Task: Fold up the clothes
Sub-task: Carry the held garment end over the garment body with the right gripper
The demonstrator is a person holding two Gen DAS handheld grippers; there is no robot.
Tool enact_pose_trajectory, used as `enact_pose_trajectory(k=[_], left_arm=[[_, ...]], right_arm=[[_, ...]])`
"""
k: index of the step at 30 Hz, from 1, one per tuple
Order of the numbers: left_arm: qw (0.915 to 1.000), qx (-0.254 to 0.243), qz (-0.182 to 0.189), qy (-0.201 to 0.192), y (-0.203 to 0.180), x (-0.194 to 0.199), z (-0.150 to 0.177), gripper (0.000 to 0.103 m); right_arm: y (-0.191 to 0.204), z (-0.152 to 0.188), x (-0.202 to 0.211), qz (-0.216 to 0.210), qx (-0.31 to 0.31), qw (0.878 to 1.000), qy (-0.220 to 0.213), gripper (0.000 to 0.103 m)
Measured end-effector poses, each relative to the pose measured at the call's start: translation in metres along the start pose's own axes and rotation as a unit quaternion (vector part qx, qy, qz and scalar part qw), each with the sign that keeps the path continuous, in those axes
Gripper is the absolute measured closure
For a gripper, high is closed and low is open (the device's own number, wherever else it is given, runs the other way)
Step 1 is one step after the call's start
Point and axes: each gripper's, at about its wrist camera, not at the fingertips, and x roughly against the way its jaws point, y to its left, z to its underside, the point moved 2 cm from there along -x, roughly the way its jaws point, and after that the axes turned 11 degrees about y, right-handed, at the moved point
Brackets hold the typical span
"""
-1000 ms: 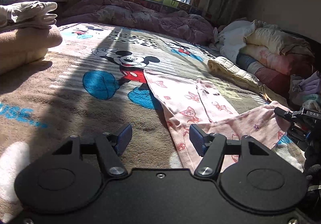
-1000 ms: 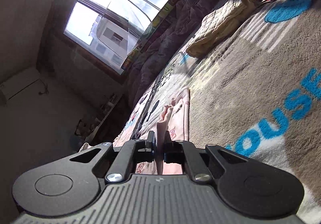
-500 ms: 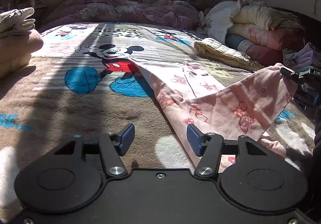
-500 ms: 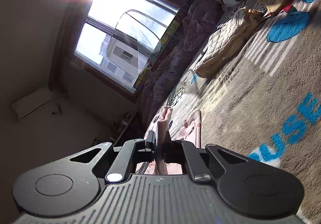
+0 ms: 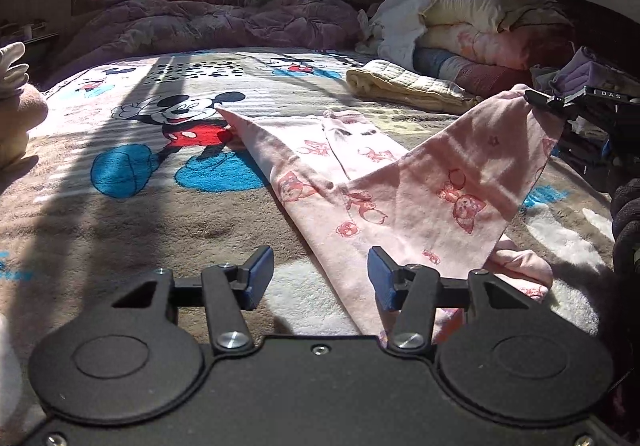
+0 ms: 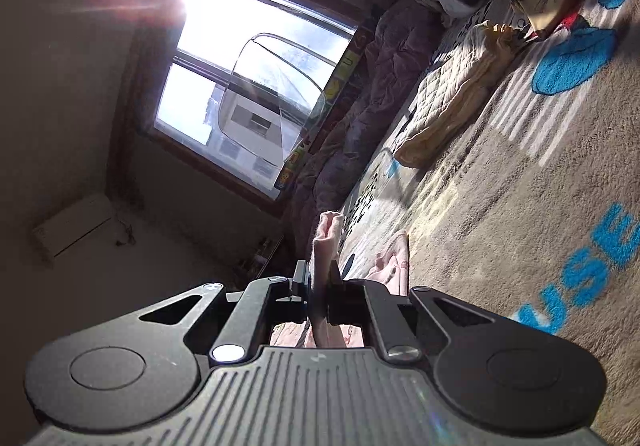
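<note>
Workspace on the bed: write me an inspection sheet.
Surface: cartoon-print blanket spread over the bed.
Job's things: pink printed garment, one end lifted, the rest lying flat.
Clutter: yellow quilted cloth; stacked bedding; purple comforter.
Grippers: left gripper open, jaws just closing, the garment's edge between them, unpinched; right gripper shut on the garment.
Cables: nothing seen.
Surroundings: sunlit window, curtains.

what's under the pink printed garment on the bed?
The pink printed garment lies on the Mickey Mouse blanket, covering part of its print. The corner lifted by the right gripper hangs clear. Anything else beneath is hidden.
</note>
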Motion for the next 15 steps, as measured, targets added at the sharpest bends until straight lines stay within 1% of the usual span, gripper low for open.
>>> enact_pose_trajectory(k=[6, 9, 13, 15], left_arm=[[0.9997, 0.005, -0.02, -0.009, 0.004, -0.001, -0.002, 0.062], [0.9996, 0.009, -0.025, -0.012, 0.006, 0.0, -0.004, 0.062], [0.9995, -0.001, -0.029, -0.009, 0.004, -0.001, -0.004, 0.062], [0.9995, -0.002, -0.03, -0.009, 0.003, -0.001, -0.004, 0.063]], right_arm=[[-0.007, -0.005, 0.006, 0.003, -0.015, 1.0, -0.011, 0.094], [-0.011, -0.005, 0.007, 0.011, -0.025, 1.0, -0.011, 0.093], [-0.015, -0.003, 0.006, 0.026, -0.03, 0.999, -0.005, 0.093], [-0.015, -0.002, 0.008, 0.026, -0.031, 0.999, -0.006, 0.093]])
